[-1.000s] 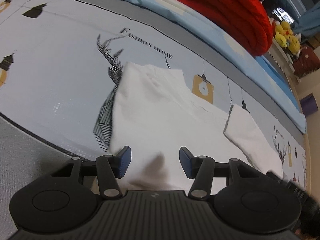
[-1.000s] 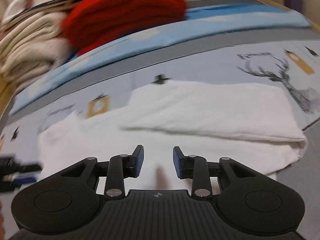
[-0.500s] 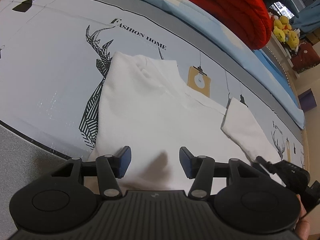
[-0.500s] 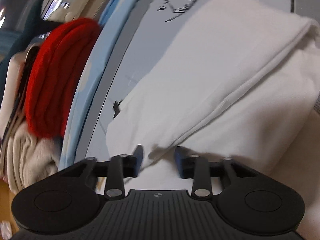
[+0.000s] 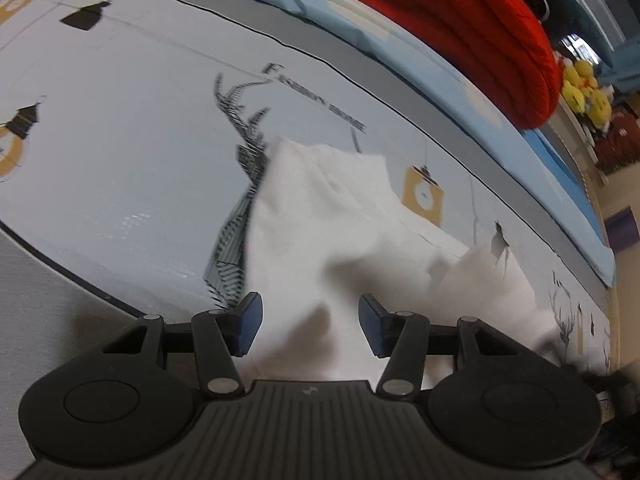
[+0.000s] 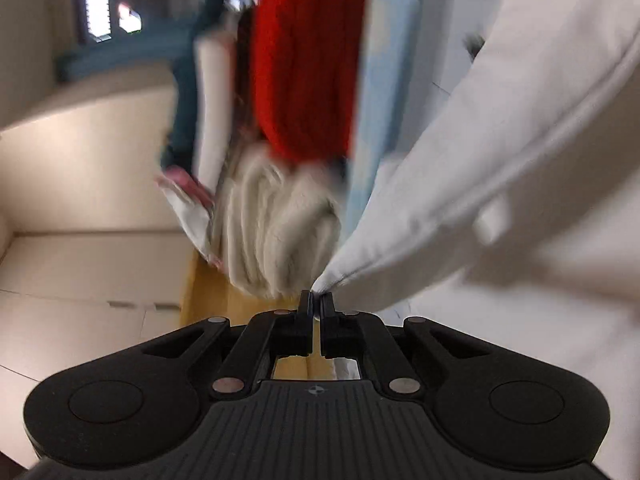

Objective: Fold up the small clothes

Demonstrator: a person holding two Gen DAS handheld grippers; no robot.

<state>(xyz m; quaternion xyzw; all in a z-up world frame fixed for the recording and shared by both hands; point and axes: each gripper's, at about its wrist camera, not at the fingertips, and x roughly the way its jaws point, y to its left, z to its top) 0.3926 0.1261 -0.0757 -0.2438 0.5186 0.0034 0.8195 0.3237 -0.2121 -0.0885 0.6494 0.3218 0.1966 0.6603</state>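
The right hand-held gripper [image 6: 317, 300] is pinching a corner of the white garment [image 6: 500, 152]; its jaws have just been closing, and they are now pressing together on a small point of cloth at their tips. From that pinch the fabric is running away up and to the right in a taut, seamed edge, with more of the garment filling the space to the right of the jaws. Beyond the tips and to the left, blurred, are lying a cream knit [image 6: 276, 220] and a red knitted blanket [image 6: 308, 52].

The left hand-held gripper [image 5: 310, 326] is hanging spread over the near part of the same white garment [image 5: 320, 216], its blue pads [image 5: 249, 322] clear of the cloth on either side and gripping nothing. Ahead of it the garment is lying on the printed bedsheet [image 5: 120, 140], with one side already turned in over the body. To the right a portion of cloth is rising off the bed, blurred.

Judging by this, the folding is partway along: one fold appears laid, another is only being started with the lifted corner, and the garment is not yet a compact bundle.
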